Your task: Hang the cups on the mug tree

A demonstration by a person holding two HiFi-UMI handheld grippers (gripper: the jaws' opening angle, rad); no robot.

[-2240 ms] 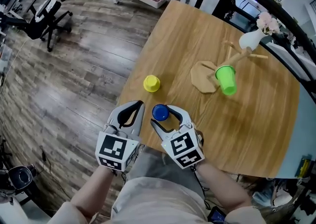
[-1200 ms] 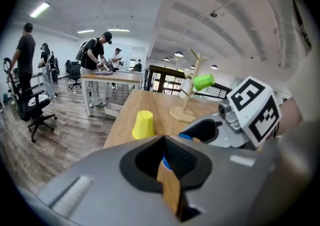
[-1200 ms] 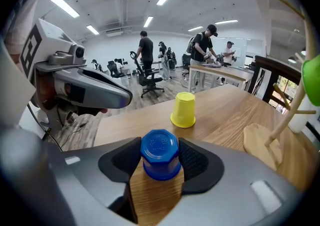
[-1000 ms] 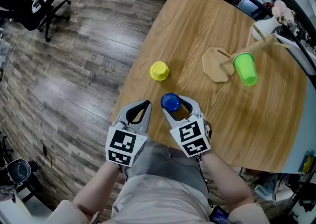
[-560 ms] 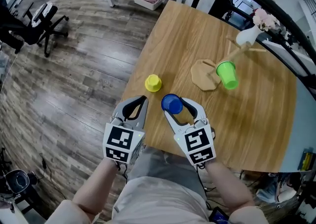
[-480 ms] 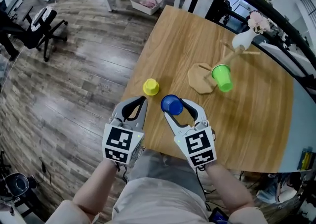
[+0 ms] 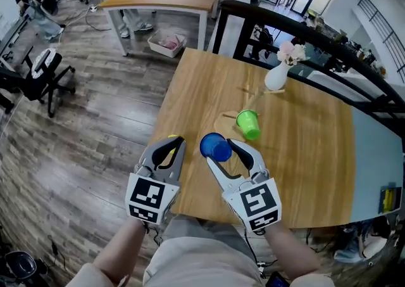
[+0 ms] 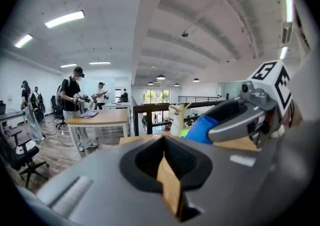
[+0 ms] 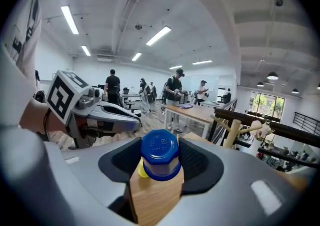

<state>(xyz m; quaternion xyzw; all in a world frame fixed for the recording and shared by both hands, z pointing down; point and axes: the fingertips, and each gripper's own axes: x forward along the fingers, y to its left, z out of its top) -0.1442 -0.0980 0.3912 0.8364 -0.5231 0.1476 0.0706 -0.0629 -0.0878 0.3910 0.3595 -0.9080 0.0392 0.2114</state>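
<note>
Wooden table (image 7: 304,153) is seen from above, with the person standing at its near edge. The mug tree (image 7: 229,118) is placed mid-table, and a white vase (image 7: 276,77) of flowers stands beyond it. One green cup (image 7: 248,123) appears to be hung on a peg already.

Right gripper (image 7: 220,150) is held above the near part of the table. Its jaws are spread wide and closed on the blue cup (image 9: 159,155). The cup is gripped by its sides, base up, so its long axis runs roughly upright, across the line of the jaws. No handle can be made out on it. It is judged to be lifted off the table, though contact cannot be ruled out.

Left gripper (image 7: 178,143) is held just beside the right one with its jaws fully together and nothing between them. The yellow cup (image 9: 141,169) sits on the table under or behind it and is mostly hidden in the head view.

Key relation: the mug tree lies ahead and slightly to the right of the blue cup, well apart from it. The right gripper is the nearer one and is already loaded. The carry is judged to be forward-right. The cup will likely need tilting so that its open mouth meets a free peg, and the green cup should be avoided.
</note>
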